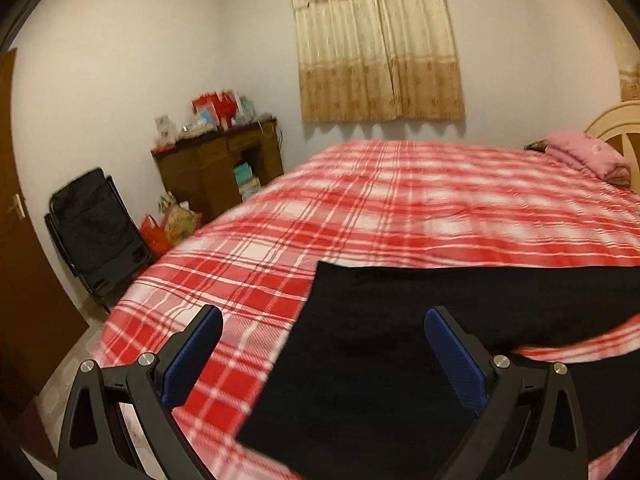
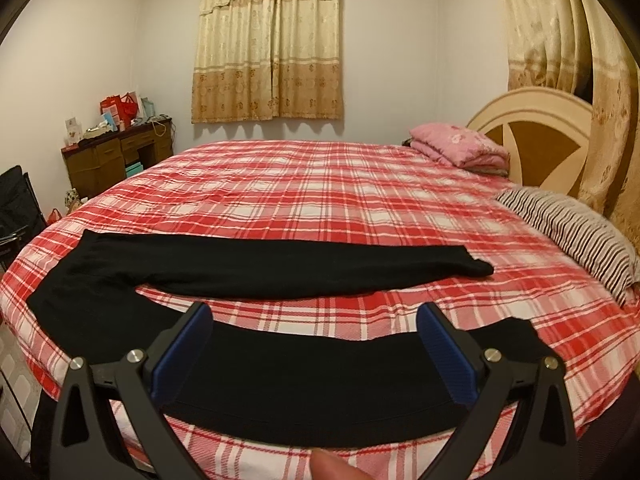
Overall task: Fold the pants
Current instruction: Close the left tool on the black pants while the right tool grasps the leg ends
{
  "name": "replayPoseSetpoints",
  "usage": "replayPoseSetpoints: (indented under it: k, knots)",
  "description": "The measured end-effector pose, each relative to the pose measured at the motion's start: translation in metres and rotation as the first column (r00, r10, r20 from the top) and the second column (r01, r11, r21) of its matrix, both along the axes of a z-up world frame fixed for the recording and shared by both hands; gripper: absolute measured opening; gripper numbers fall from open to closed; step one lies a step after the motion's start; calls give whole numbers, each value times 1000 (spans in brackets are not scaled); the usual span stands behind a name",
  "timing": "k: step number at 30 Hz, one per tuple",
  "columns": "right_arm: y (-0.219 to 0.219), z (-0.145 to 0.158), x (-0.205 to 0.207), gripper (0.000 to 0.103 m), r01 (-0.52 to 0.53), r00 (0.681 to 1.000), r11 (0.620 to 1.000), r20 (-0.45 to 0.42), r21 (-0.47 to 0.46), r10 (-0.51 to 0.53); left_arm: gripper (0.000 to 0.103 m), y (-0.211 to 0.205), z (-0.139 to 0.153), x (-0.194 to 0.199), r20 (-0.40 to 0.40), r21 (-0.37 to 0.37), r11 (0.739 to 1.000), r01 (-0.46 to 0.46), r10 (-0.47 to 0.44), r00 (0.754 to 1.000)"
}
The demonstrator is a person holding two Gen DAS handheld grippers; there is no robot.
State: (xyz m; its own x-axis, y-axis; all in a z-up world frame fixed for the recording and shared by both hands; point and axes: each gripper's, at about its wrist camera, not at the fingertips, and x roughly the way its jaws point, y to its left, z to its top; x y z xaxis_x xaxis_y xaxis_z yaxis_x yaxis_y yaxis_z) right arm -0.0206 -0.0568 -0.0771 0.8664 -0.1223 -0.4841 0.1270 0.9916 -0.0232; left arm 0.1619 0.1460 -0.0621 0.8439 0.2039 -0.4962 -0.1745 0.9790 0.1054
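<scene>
Black pants spread flat on red plaid bedspread, 2 legs running left to right, far leg and near leg apart. Waist end just ahead of left gripper, fingers wide apart, empty. Near leg directly below right gripper, likewise spread, gripping nothing. Probably next: near leg onto far leg.
</scene>
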Motion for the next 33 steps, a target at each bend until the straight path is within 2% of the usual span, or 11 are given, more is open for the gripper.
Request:
replayPoseSetpoints:
  k: [4, 8, 10, 12, 13, 18, 19, 21, 24, 28, 33]
  knots:
    - [-8, -16, 19, 103, -2, 999, 1000, -53, 0, 2, 102, 28, -20, 58, -79, -19, 1000, 16, -18, 997]
    - [-20, -32, 38, 99, 2, 993, 1000, -117, -21, -5, 101, 33, -35, 107, -141, -34, 999, 42, -46, 989]
    - [-25, -34, 46, 96, -2, 991, 999, -133, -38, -3, 94, 33, -45, 131, -169, -32, 998, 54, -59, 984]
    - [-33, -35, 53, 93, -1, 989, 999, -151, -53, -7, 76, 31, -54, 151, -219, -38, 997, 70, -76, 973]
    - [-39, -35, 58, 93, 5, 987, 998, -162, -58, -14, 73, 33, -60, 162, -245, -50, 996, 70, -80, 966]
    - [-68, -29, 81, 91, 36, 981, 999, -190, -35, -42, 68, 41, -77, 185, -292, -83, 994, 64, -86, 952]
    - [-77, -26, 85, 91, 44, 981, 998, -190, -34, -50, 63, 43, -80, 188, -302, -91, 994, 64, -89, 949]
    - [-91, -23, 92, 90, 59, 981, 998, -186, -32, -63, 37, 46, -84, 193, -321, -106, 992, 74, -104, 941]
    - [-114, -19, 106, 83, 87, 978, 996, -191, -10, -88, 34, 49, -92, 199, -340, -128, 989, 76, -115, 933]
    - [-148, -21, 123, 75, 133, 968, 991, -219, 32, -123, 32, 44, -94, 202, -340, -105, 991, 83, -115, 933]
    - [-196, -21, 144, 61, 206, 946, 978, -261, 29, -192, 21, 44, -91, 204, -330, -106, 990, 95, -125, 936]
